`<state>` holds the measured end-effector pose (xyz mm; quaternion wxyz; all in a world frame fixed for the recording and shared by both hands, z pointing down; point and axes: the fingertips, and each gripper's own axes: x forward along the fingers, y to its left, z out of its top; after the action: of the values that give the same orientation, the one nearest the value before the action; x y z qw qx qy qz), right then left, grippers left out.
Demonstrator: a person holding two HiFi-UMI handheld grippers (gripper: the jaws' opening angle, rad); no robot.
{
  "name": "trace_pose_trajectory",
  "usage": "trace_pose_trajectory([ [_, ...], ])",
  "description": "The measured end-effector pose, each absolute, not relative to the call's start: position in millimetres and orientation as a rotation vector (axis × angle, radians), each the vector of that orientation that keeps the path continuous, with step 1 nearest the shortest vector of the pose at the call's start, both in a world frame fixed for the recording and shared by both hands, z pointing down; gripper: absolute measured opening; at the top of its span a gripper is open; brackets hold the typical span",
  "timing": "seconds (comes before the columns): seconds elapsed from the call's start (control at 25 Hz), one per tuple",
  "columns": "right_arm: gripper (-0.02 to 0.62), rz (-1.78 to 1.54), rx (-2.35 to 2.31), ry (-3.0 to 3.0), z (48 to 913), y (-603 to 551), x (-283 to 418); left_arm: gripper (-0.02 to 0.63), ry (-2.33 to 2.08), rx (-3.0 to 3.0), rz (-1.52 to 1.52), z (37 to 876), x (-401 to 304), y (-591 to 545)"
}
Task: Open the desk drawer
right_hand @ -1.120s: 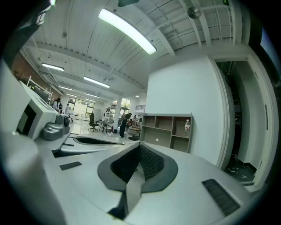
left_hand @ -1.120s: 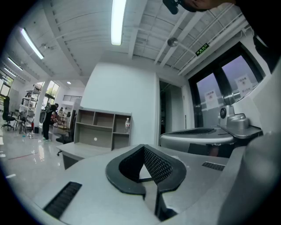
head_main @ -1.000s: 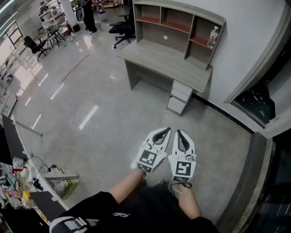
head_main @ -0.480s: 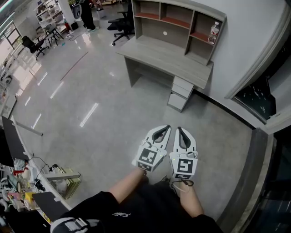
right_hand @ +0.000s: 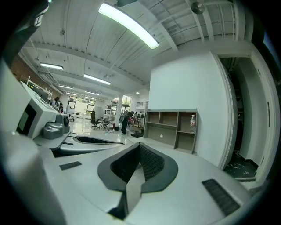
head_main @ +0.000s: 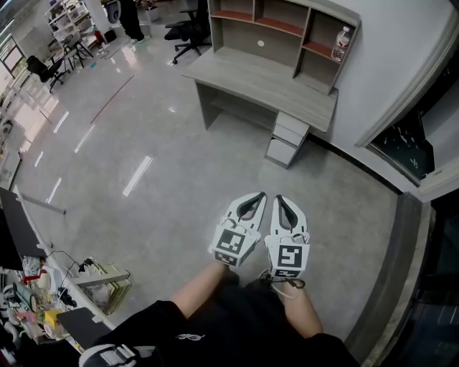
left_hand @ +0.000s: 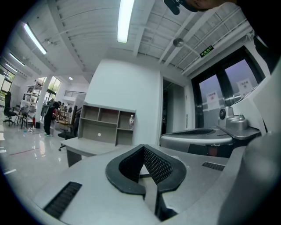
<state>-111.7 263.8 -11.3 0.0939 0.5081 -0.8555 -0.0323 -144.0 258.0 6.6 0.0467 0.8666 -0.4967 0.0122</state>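
Note:
A grey desk (head_main: 267, 84) with a shelf hutch (head_main: 287, 32) stands against the white wall, some way ahead of me. Its drawer stack (head_main: 288, 138) sits under the right end, and all drawers look closed. My left gripper (head_main: 259, 195) and right gripper (head_main: 279, 198) are held side by side over the floor, well short of the desk, both shut and empty. The left gripper view shows its shut jaws (left_hand: 143, 148) with the desk (left_hand: 85, 147) far off. In the right gripper view the shut jaws (right_hand: 139, 146) point toward the hutch (right_hand: 170, 127).
A water bottle (head_main: 339, 44) stands in the hutch's right compartment. A black office chair (head_main: 188, 32) is behind the desk's left end. A cluttered table edge (head_main: 43, 287) lies at lower left. A dark doorway (head_main: 409, 150) opens on the right. A person (head_main: 130, 18) stands far back.
Both grippers have shifted a little toward the desk together, still side by side. Their jaws stay shut.

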Motion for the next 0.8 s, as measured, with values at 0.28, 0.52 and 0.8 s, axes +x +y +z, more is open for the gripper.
trace_pose_trajectory([
  [0.28, 0.006, -0.094, 1.514, -2.523, -10, 264, -151, 0.003, -1.487, 2.653, 0.011, 6, -181, 257],
  [0.52, 0.006, -0.103, 1.534, -2.485, -7, 259, -155, 0.003, -1.447, 2.664, 0.003, 11, -186, 252],
  [0.8, 0.006, -0.068, 1.553, -2.489, -1, 229, -139, 0.003, -1.434, 2.666, 0.017, 17, -169, 224],
])
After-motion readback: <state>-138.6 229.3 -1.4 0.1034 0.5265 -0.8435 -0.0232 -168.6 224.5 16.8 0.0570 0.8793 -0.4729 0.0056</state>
